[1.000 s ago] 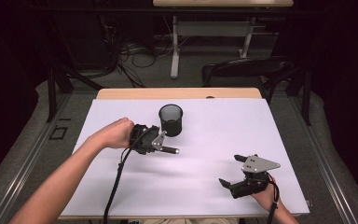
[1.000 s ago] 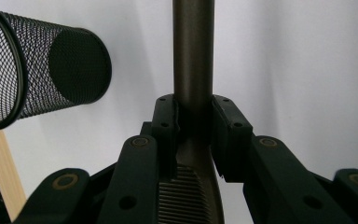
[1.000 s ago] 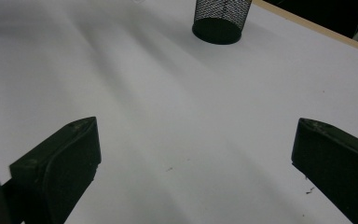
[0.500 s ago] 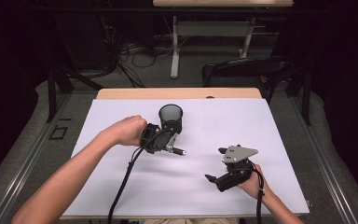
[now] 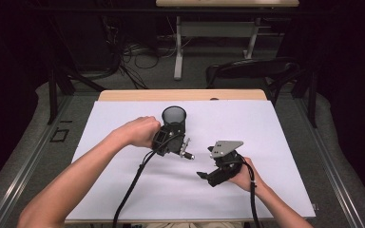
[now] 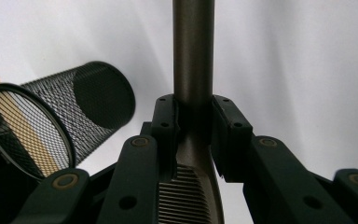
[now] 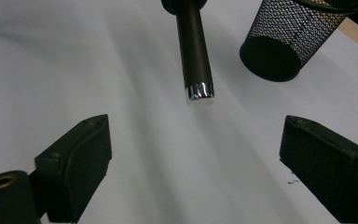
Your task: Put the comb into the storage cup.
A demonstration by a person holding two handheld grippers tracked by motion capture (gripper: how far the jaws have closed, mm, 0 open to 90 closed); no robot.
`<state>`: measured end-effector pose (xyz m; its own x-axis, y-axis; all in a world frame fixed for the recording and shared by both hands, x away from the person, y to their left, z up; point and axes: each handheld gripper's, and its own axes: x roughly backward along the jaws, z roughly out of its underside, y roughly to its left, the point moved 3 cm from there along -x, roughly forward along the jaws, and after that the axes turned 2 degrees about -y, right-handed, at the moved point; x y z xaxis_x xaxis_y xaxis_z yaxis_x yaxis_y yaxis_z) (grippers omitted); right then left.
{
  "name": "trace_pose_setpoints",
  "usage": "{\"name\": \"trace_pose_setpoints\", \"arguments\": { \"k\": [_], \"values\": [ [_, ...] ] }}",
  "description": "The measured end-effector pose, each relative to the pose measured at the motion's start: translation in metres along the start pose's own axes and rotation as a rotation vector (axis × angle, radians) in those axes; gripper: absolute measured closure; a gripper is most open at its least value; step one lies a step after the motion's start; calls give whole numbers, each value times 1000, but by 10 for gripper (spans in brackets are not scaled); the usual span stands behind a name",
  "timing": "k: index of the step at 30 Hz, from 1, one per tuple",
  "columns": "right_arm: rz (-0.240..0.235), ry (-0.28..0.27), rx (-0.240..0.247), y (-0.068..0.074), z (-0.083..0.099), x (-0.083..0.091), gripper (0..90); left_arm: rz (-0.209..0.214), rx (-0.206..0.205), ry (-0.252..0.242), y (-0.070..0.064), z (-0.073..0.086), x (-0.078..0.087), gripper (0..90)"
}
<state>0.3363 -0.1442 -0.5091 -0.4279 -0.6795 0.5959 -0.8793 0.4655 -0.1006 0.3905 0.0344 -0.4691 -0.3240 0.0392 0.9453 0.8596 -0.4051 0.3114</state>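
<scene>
The high view is dim around its edges; the room behind falls to near black, while the white sheet [image 5: 285, 142] on the bench takes even overhead light. In the left gripper view, the near ribbed metal at the bottom blurs. In the right gripper view, the rod's chrome tip [image 7: 200, 91] glares, and soft streaked shadows cross the sheet.

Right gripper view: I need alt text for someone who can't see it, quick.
The right gripper's two black jaws stand wide open over a white table, holding nothing. Ahead of them a dark pen with a chrome tip points toward the camera, and a black mesh cup stands at upper right.
</scene>
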Motion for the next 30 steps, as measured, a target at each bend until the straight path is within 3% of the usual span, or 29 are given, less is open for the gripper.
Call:
{"name": "trace_pose_setpoints", "arguments": {
  "k": [3,4,5,7,12,13,15,16,17,19,20,23,24,25,26,28,29,30],
  "values": [
    [4,-2,5,0,-4,-5,147,-7,-11,0,2,-4,0,726],
    [9,-2,5,0,-4,-7,146,14,-3,13,1,-5,0,726],
    [11,1,6,-1,-5,-9,153,-9,-16,8,3,-7,0,725],
    [27,5,-1,-2,-5,-12,203,6,-17,16,4,-9,0,726],
    [68,-5,-4,-6,-6,-19,326,-12,-15,7,8,-14,-1,726],
    [74,-2,-4,-6,-7,-21,346,10,-2,9,7,-15,-1,726],
    [83,-2,3,-6,-8,-24,406,-12,-11,-4,9,-16,-2,726],
    [88,-6,8,-6,-8,-26,435,5,-7,6,9,-17,-2,726],
    [90,-3,17,-6,-9,-27,458,-4,-16,3,11,-18,-2,726],
    [101,5,20,-6,-9,-29,502,-4,2,-7,10,-18,-3,725],
    [105,4,19,-6,-9,-31,519,-17,-19,-6,12,-18,-2,726],
    [106,14,30,-6,-10,-34,578,-11,-7,-10,13,-19,-2,726],
    [108,10,31,-6,-10,-35,595,-21,-29,0,15,-20,-1,725],
    [107,10,38,-7,-10,-35,616,-18,-28,-1,15,-20,-1,726],
    [107,12,34,-6,-10,-36,630,-18,13,-35,12,-21,-3,725],
    [115,8,45,-7,-11,-37,656,-21,-15,-5,14,-21,-1,725],
    [118,4,45,-7,-11,-37,668,-17,16,-24,12,-22,-3,725],
    [119,8,43,-8,-11,-36,677,-23,-4,-14,13,-22,-2,725]
  ]
}}
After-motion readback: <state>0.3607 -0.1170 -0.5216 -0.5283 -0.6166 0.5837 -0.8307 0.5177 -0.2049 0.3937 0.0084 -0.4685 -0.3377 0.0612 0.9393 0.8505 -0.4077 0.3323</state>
